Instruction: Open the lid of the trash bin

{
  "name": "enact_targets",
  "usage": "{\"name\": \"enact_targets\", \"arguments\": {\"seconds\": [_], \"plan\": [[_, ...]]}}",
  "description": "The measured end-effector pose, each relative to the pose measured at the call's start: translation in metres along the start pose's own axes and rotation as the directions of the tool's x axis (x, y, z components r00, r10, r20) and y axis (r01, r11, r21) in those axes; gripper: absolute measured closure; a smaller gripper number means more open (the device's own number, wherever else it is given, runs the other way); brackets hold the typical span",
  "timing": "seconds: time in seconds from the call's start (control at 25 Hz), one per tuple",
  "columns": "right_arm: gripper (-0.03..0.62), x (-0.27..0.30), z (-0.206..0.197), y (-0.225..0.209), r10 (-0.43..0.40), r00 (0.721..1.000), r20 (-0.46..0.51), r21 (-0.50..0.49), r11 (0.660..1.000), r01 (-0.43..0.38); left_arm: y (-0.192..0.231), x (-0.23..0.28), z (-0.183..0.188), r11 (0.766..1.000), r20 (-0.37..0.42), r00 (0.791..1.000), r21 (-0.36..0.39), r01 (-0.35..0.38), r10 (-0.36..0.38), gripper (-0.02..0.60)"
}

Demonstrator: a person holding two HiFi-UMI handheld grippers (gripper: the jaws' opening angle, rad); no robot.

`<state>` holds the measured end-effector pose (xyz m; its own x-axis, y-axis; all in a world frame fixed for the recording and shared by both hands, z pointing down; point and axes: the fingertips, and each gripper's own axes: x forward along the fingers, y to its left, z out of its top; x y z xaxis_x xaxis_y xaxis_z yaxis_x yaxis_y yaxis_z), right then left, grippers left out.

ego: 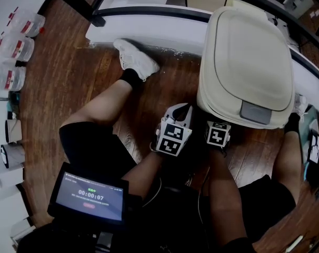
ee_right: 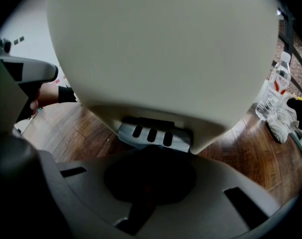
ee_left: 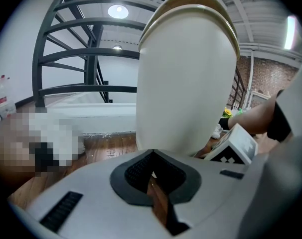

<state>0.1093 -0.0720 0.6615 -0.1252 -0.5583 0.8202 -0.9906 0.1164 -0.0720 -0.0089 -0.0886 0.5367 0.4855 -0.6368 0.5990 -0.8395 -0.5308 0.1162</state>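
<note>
A cream trash bin [ego: 222, 96] stands on the wood floor with its lid [ego: 249, 57] down and a grey tab [ego: 256, 113] at the lid's front edge. My left gripper [ego: 186, 112] is shut and empty, its tips close to the bin's left side wall [ee_left: 186, 78]. My right gripper [ego: 217, 133] sits low in front of the bin, its tips hidden under the bin's overhang. In the right gripper view the shut jaws [ee_right: 148, 176] lie just short of the grey foot pedal [ee_right: 153, 135] at the base of the bin [ee_right: 161, 49].
The person's bare legs flank the grippers, with a white shoe [ego: 136, 58] to the left of the bin. A white ledge [ego: 149, 28] and a black railing [ee_left: 66, 59] run behind. Water bottles [ego: 12, 46] line the left wall. A timer screen [ego: 90, 194] sits below.
</note>
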Motion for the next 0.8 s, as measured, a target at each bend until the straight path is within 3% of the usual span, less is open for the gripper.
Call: {"name": "enact_targets", "arguments": {"seconds": [0.8], "plan": [[0.589,0.0002,-0.0035,-0.0004,0.004,1.000,-0.004,-0.018,1.000,-0.004,-0.0030,-0.0008,-0.0062,1.000,-0.015,1.000,-0.002,0.007,-0.007,0.583]]}}
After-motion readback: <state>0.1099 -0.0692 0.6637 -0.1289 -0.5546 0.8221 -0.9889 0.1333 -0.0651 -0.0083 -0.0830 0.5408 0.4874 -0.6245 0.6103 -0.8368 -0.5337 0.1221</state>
